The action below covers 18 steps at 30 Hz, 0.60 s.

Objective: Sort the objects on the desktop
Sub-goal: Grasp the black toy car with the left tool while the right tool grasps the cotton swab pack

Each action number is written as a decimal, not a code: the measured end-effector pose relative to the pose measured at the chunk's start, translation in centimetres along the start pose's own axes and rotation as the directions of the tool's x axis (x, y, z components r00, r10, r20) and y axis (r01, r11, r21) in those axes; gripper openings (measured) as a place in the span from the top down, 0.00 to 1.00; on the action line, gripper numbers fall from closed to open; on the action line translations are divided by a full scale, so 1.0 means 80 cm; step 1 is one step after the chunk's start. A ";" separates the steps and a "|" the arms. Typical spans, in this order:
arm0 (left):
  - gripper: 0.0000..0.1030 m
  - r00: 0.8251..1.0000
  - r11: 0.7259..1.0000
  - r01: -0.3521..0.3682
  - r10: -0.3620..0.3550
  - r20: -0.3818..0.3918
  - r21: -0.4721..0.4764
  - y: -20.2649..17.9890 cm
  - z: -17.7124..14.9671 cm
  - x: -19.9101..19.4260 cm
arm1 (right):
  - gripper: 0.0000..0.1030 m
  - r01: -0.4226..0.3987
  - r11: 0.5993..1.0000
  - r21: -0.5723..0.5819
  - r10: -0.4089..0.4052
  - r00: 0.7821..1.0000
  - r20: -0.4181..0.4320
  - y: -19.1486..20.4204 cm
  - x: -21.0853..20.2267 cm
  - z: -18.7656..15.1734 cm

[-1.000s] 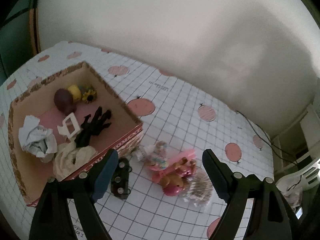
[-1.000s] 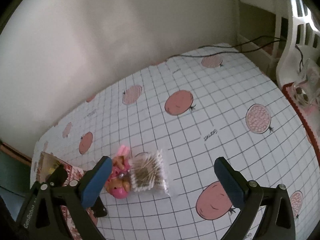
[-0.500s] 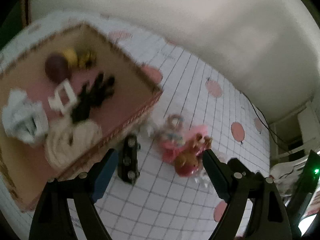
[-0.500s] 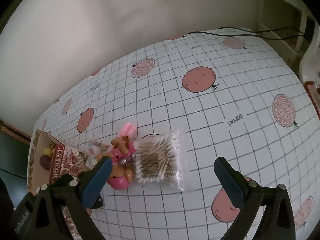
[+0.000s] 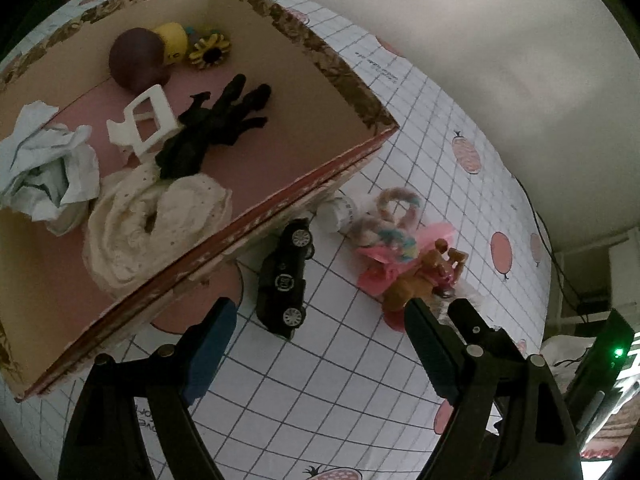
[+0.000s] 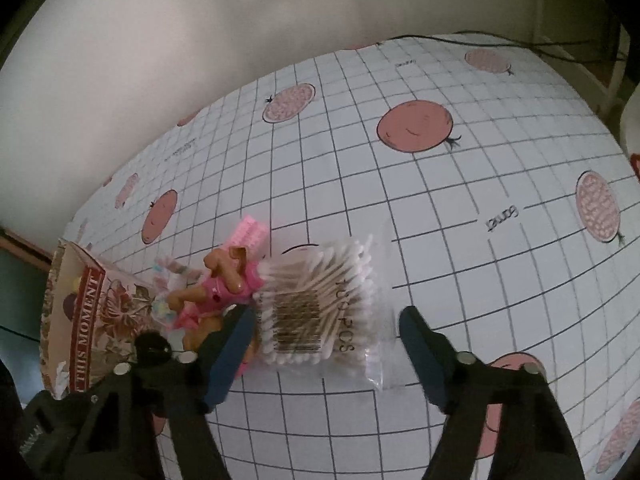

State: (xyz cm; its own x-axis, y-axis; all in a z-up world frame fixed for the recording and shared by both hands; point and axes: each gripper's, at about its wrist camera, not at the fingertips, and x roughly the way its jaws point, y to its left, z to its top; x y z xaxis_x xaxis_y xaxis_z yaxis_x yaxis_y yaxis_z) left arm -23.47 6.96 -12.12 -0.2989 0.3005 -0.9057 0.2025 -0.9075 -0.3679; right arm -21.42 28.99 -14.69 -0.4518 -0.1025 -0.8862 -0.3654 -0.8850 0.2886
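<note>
A white tablecloth (image 6: 420,200) printed with a dark grid and pink round fruit motifs is seen across the whole work surface. A plain off-white wall (image 6: 200,40) is seen behind it. A thin black cable (image 6: 500,40) is draped along the far edge of the cloth, next to the wall. In the left wrist view, a dark device with a lit green LED (image 5: 618,352) is seen past the table's right edge; its type cannot be made out. White furniture (image 5: 624,248) is partly seen beyond it.
</note>
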 end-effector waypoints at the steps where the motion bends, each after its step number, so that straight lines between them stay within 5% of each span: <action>1: 0.17 1.000 1.000 0.001 -0.001 -0.001 -0.006 0.002 0.000 0.001 | 0.38 -0.008 1.000 0.007 0.008 1.000 -0.003 -0.001 0.002 -0.001; 8: 0.18 1.000 0.998 0.009 -0.010 -0.017 -0.066 0.015 -0.004 0.005 | 0.56 -0.083 0.993 0.079 0.084 0.996 -0.004 -0.017 -0.002 -0.001; 18: 0.27 0.999 0.995 -0.037 0.039 0.017 -0.093 0.012 -0.010 0.014 | 0.63 -0.195 0.956 0.217 0.199 0.980 0.005 -0.044 0.002 -0.003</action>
State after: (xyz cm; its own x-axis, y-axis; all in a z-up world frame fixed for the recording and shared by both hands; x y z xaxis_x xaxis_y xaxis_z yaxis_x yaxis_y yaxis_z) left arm -22.82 6.66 -13.66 -0.3064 0.2597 -0.9158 0.2995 -0.8869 -0.3517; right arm -19.97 31.98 -15.92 -0.5191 -0.2745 -0.8094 -0.4381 -0.7277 0.5278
